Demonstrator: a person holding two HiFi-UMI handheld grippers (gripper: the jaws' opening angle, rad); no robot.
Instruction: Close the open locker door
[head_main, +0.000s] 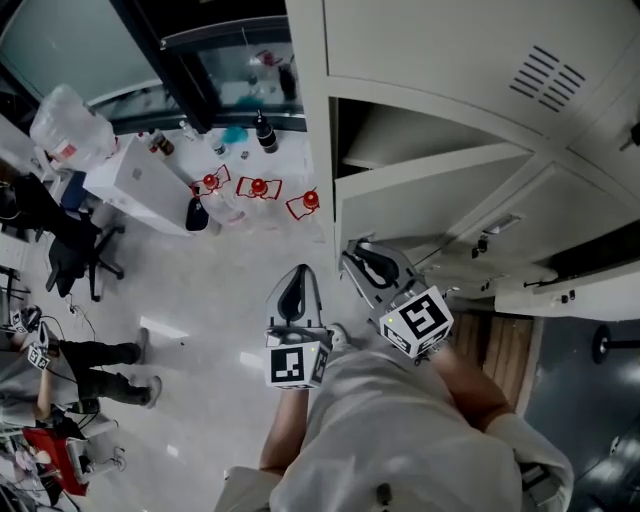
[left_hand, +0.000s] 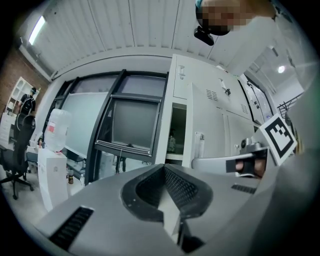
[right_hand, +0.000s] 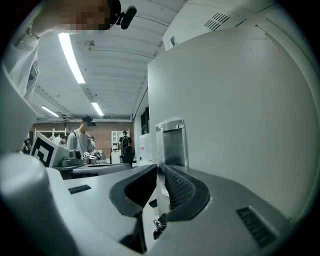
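The open locker door (head_main: 430, 195) swings out from the grey locker bank, leaving its compartment (head_main: 400, 135) exposed. My right gripper (head_main: 352, 252) is at the door's free edge, low on the panel. In the right gripper view the door (right_hand: 240, 110) fills the right side. Its metal latch plate (right_hand: 172, 142) stands just beyond the right gripper (right_hand: 157, 172), and the door's thin edge runs down between the jaws, which are closed on it. My left gripper (head_main: 300, 270) hangs to the left of the door, shut and holding nothing. The left gripper (left_hand: 163, 167) points at the open compartment (left_hand: 177, 132).
More locker doors (head_main: 560, 230) stand ajar to the right. On the floor to the left are red-capped items (head_main: 258, 187), a white cabinet with a water jug (head_main: 70, 125), an office chair (head_main: 75, 260) and a seated person (head_main: 90, 370). Other people (right_hand: 82, 137) stand far behind.
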